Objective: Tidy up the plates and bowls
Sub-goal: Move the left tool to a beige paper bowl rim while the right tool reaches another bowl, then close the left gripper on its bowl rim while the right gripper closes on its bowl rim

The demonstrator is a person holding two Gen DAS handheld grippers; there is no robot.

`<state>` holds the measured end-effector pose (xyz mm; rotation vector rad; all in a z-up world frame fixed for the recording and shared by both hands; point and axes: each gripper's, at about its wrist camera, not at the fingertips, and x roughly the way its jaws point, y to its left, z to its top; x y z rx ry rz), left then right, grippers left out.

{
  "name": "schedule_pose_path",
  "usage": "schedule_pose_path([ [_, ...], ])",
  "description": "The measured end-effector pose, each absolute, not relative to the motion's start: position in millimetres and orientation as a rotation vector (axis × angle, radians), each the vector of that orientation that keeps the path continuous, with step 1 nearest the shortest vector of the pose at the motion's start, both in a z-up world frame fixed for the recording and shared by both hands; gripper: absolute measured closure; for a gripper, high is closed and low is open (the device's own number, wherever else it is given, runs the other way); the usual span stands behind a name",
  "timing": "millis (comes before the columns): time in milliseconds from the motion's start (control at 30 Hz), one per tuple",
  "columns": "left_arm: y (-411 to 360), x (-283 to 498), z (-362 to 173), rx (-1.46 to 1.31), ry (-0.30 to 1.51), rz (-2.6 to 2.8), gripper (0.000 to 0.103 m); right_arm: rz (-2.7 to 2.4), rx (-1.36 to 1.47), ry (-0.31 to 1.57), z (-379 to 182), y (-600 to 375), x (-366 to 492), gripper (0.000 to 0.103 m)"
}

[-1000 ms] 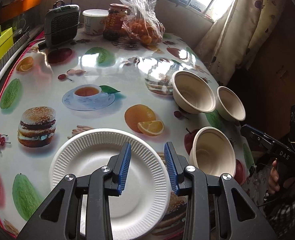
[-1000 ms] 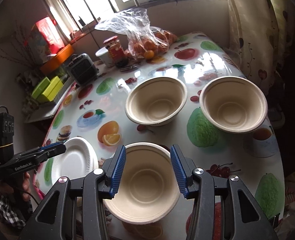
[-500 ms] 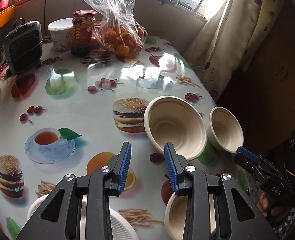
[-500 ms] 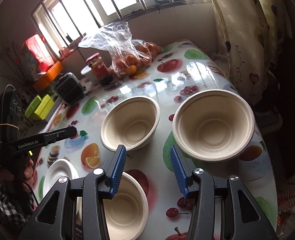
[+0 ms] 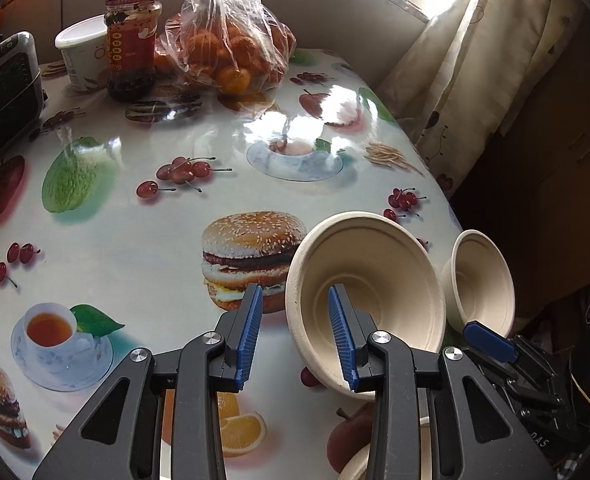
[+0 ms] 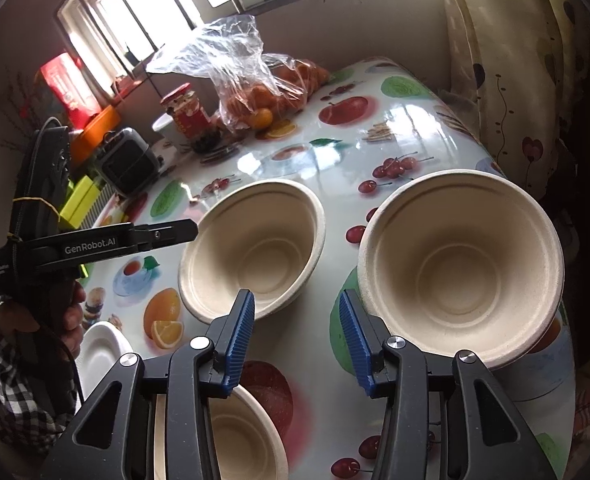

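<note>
— Where do the bowls sit?

— Three beige pulp bowls stand upright on the fruit-print tablecloth [image 6: 395,140]. In the right wrist view the middle bowl [image 6: 255,248] is at about eleven o'clock from the right gripper [image 6: 295,336], the far-right bowl [image 6: 461,268] at about one o'clock, near the table's edge by the curtain [image 6: 507,60]. The two stand close but apart. The near bowl [image 6: 247,440] lies at six o'clock, partly under the left finger.

— And the plate?

— The white paper plate [image 6: 103,348] sits at about nine o'clock, low on the left, just beside the person's hand [image 6: 69,316] that holds the left gripper [image 5: 295,332].

— What about the tongs?

— Both are part open and hold nothing. In the left wrist view the near rim of the middle bowl [image 5: 367,296] lies between the left gripper's blue pads; I cannot tell whether the right pad touches it. The right gripper's pads hang over bare cloth between the bowls.

— Anything farther out?

— At twelve o'clock, toward the window: a plastic bag of oranges [image 5: 231,40], a red-lidded jar [image 5: 133,44], a white tub [image 5: 81,56], and a small dark heater [image 5: 5,92].
</note>
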<state>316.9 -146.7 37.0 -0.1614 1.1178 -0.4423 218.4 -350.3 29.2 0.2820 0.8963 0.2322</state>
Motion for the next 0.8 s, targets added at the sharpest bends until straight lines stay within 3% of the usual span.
schedule_pose_path([
  [200,-147,326,31,-0.174,1.128,-0.446,0.067,0.229,0.281,0.906,25,-348,228,0.063],
  [533,-148,331,25,-0.178,1.141,-0.457,0.090,0.228,0.286,0.923,20,-345,237,0.076],
  [800,-151,332,27,-0.182,1.133,-0.473,0.095,0.224,0.300,0.920,19,-345,239,0.084],
])
